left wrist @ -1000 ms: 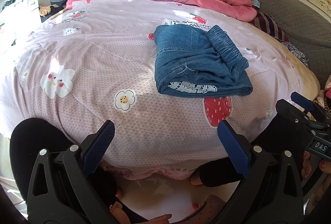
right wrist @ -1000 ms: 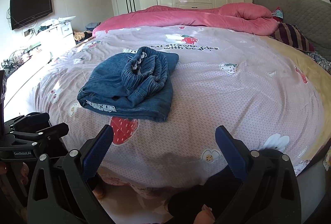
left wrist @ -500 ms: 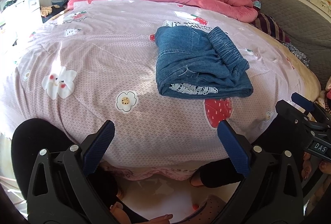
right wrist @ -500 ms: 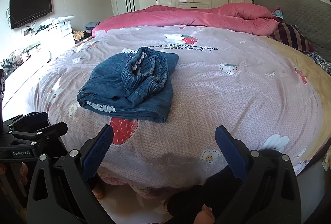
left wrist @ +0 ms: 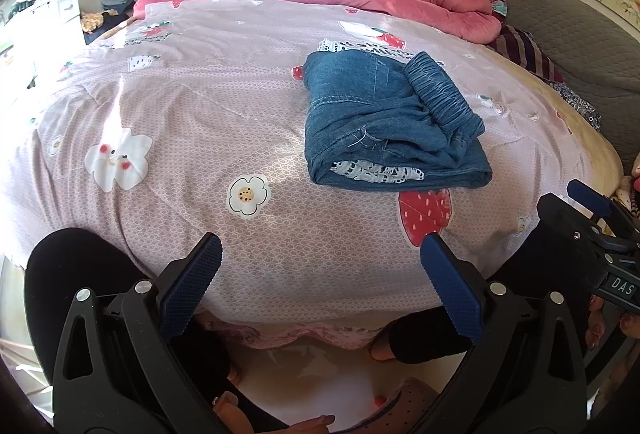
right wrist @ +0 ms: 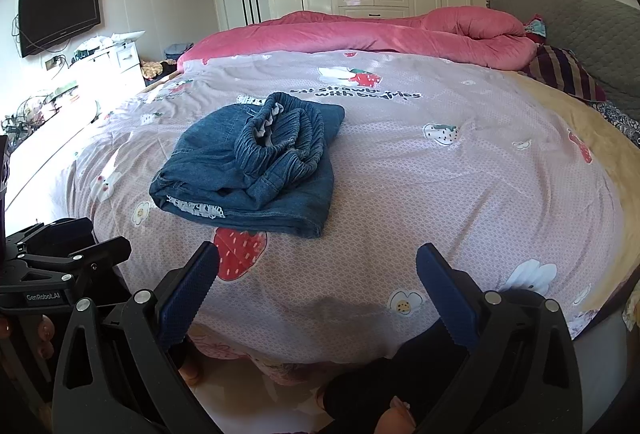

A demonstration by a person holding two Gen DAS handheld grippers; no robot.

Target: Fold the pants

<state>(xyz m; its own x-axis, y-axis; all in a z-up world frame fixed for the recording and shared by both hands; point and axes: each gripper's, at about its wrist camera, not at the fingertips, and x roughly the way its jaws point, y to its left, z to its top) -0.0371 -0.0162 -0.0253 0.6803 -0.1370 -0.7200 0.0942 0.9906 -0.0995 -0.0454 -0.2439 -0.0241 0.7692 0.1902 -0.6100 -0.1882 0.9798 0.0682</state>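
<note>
Pants place: I see the pants (left wrist: 390, 125) lying on the bed (left wrist: 200, 105), on the pink printed cover, nearer to the front edge than to the headboard, with a printed strawberry (left wrist: 425, 209) just in front of them.
Pants direction: In my left wrist view the folded bundle is a little longer from the near edge to the far one. The elastic waistband (left wrist: 442, 93) lies on top at the right side and runs the same way.
Pants look: Blue denim, folded to a thick packet but not neat. The top layers are wrinkled, and a white lace trim (left wrist: 376, 169) shows from the near fold.
Left gripper: My left gripper (left wrist: 320, 274) is released, jaws wide apart, nothing between them, over the bed's front edge and apart from the pants.
Right gripper: My right gripper (right wrist: 318, 282) is also released and empty, near the same edge, apart from the pants (right wrist: 256, 161).
</note>
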